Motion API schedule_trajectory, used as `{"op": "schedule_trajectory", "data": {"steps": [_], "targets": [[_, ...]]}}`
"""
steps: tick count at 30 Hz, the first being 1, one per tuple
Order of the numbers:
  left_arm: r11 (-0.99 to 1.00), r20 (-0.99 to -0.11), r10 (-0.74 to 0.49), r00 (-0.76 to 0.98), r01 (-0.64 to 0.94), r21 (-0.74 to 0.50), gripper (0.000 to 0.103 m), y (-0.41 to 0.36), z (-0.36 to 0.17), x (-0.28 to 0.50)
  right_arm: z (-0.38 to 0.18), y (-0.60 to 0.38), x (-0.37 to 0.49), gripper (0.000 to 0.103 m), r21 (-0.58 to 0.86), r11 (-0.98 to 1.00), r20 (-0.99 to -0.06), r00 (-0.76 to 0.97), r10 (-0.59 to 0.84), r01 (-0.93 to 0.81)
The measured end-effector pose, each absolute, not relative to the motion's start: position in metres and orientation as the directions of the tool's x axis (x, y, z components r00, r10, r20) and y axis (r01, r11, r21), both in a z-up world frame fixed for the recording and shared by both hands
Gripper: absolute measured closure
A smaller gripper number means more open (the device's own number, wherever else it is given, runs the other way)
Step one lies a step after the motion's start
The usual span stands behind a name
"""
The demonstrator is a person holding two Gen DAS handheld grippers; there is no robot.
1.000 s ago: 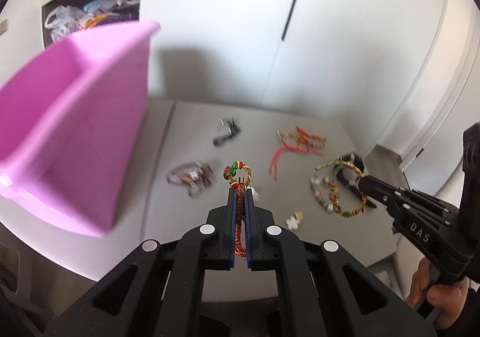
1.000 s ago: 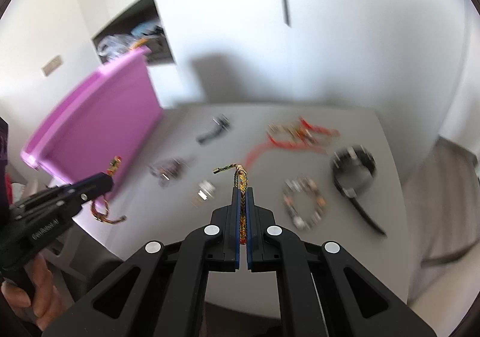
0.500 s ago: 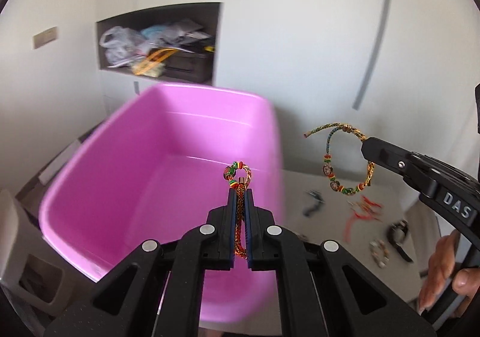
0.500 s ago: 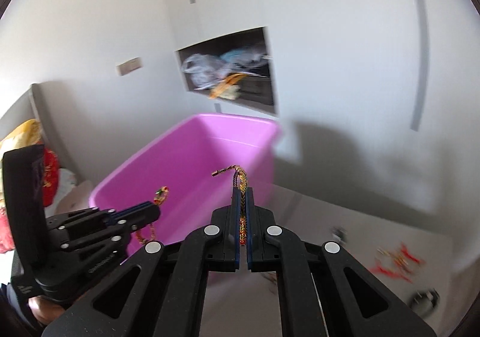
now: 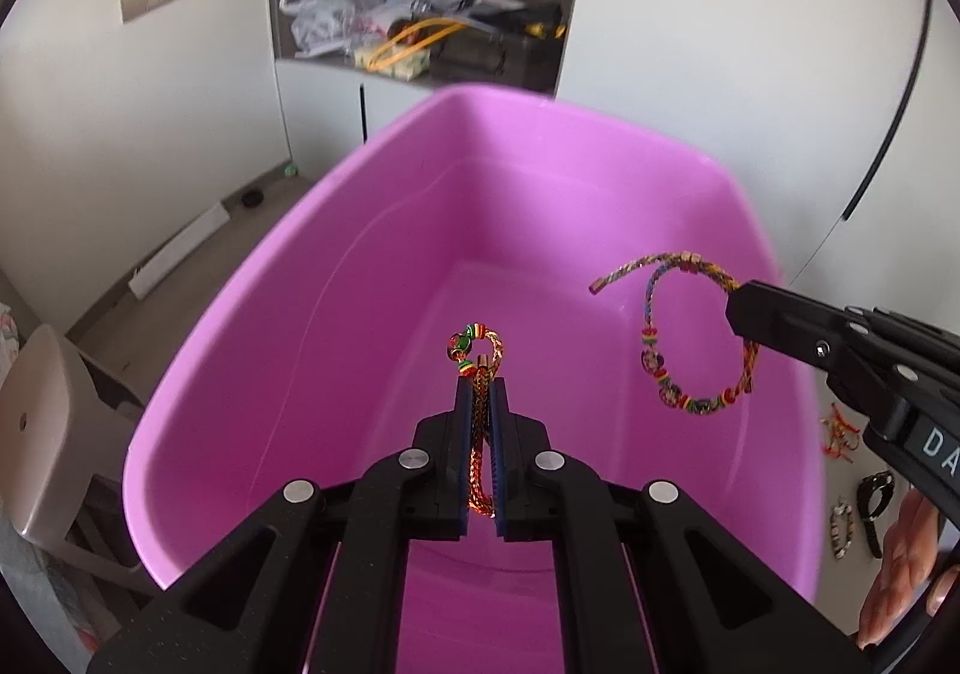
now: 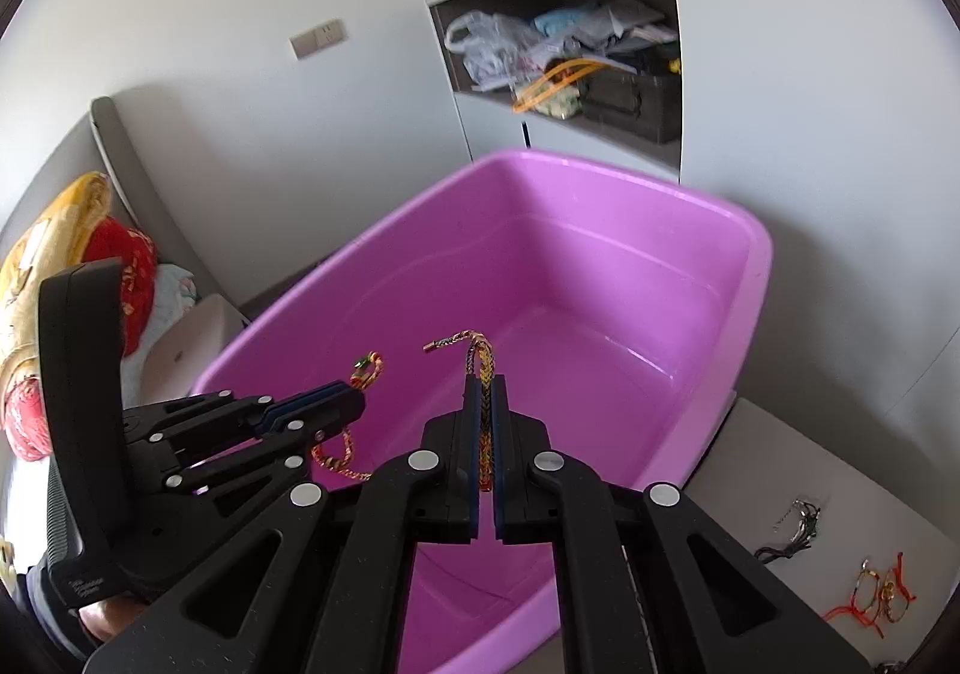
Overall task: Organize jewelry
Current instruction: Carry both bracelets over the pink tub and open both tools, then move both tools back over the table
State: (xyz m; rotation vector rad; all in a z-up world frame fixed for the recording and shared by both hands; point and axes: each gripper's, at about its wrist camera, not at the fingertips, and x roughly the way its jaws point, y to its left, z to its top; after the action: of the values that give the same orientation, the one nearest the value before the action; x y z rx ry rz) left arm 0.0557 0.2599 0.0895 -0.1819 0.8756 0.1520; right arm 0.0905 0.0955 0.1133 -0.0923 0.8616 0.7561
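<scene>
A big pink plastic tub (image 5: 372,278) fills both views (image 6: 690,242). My left gripper (image 5: 479,380) is shut on a braided bracelet (image 5: 477,350) with green and red beads, held over the tub's inside. My right gripper (image 6: 485,381) is shut on a second braided bracelet (image 6: 477,356), also over the tub. In the left wrist view the right gripper (image 5: 735,305) comes in from the right with that bracelet (image 5: 696,350) hanging as a loop. In the right wrist view the left gripper (image 6: 357,401) is at the left with its bracelet (image 6: 366,368).
More jewelry lies on the grey table (image 6: 840,494) right of the tub: red cord bracelets (image 6: 876,596), a dark piece (image 6: 792,530), a black watch (image 5: 876,494). A wall niche (image 5: 432,38) with bags is behind. A stool (image 5: 48,434) stands left of the tub.
Both grippers have swung left from over the table to over the pink tub, each still holding its bracelet. The tub now fills the views.
</scene>
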Motion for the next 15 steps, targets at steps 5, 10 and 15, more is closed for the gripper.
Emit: {"op": "schedule_trajectory", "data": {"steps": [5, 10, 15], "targets": [[0.97, -0.794, 0.074, 0.603, -0.229, -0.084, 0.095, 0.264, 0.08, 0.062, 0.103, 0.102, 0.095, 0.1, 0.203, 0.759, -0.746, 0.404, 0.529, -0.619], [0.967, -0.743, 0.132, 0.656, -0.249, -0.048, 0.02, 0.262, 0.094, 0.051, 0.101, 0.099, 0.095, 0.066, 0.166, 0.775, -0.75, 0.433, 0.5, -0.609], [0.967, -0.735, 0.168, 0.657, -0.253, -0.006, 0.019, 0.256, 0.094, 0.047, 0.101, 0.096, 0.095, 0.066, 0.158, 0.784, -0.748, 0.446, 0.493, -0.601]]}}
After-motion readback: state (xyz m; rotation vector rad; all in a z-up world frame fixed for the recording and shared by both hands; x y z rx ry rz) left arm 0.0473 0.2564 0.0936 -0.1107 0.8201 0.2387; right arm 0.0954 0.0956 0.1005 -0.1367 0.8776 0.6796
